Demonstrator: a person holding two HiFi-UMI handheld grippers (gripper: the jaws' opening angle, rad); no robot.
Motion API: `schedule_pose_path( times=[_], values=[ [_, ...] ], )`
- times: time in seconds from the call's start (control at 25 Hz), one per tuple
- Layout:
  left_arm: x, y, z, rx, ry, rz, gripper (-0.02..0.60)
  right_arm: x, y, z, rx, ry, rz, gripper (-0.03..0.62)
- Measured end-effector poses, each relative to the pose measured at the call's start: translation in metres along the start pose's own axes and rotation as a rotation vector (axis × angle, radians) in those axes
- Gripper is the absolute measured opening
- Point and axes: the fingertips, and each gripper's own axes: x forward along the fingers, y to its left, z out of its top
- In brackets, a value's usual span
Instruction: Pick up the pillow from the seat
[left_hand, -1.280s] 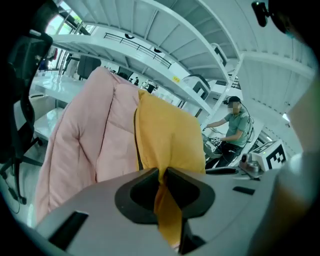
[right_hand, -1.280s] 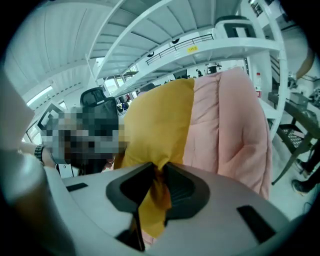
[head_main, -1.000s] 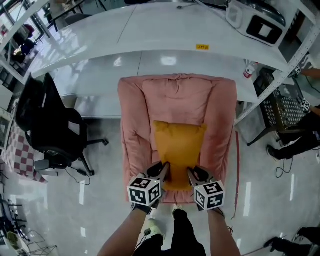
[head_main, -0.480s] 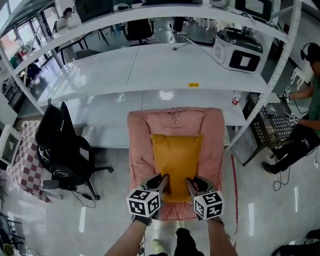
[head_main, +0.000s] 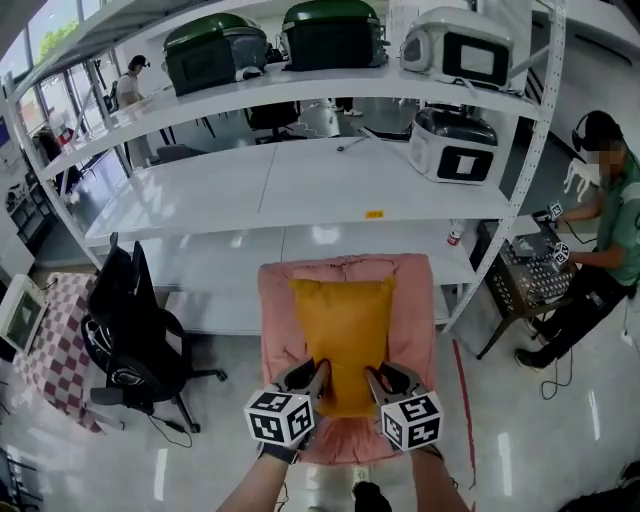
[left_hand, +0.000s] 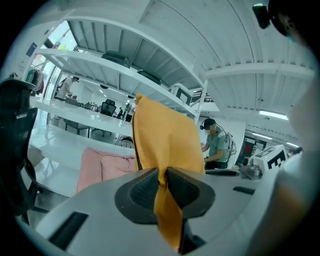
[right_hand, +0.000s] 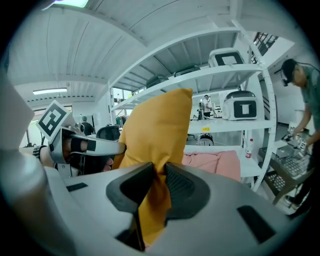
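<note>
An orange pillow (head_main: 345, 335) hangs in the air above the pink padded seat (head_main: 420, 330), held by its near edge. My left gripper (head_main: 318, 373) is shut on the pillow's near left corner, with orange cloth (left_hand: 162, 180) pinched between its dark pads. On the near right corner my right gripper (head_main: 372, 377) is shut too, the fabric (right_hand: 159, 172) squeezed between its pads. The pillow (left_hand: 162, 140) rises upright beyond the left jaws, and in the right gripper view the pillow (right_hand: 157, 130) hides much of the room.
White shelving (head_main: 300, 180) with appliances (head_main: 455, 140) stands behind the seat. A black office chair (head_main: 135, 340) is at the left. A person (head_main: 610, 200) sits at the right by a wire rack (head_main: 530, 275). Glossy floor surrounds the seat.
Both grippers have risen with the pillow, which has come up off the seat. The head view has tilted up, so more of the shelves and the seated person now show.
</note>
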Motion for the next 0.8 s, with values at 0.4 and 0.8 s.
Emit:
schedule_pose_path(
  times=[0.4, 0.8],
  values=[
    [-0.029, -0.039, 0.071, 0.08, -0.117, -0.019, 0.058, -0.035, 0.008, 0.073, -0.059, -0.13, -0.014, 0.08],
    [-0.067, -0.061, 0.121, 0.12, -0.216, -0.036, 0.058, -0.063, 0.03, 0.129, -0.113, -0.226, -0.021, 0.08]
  ],
)
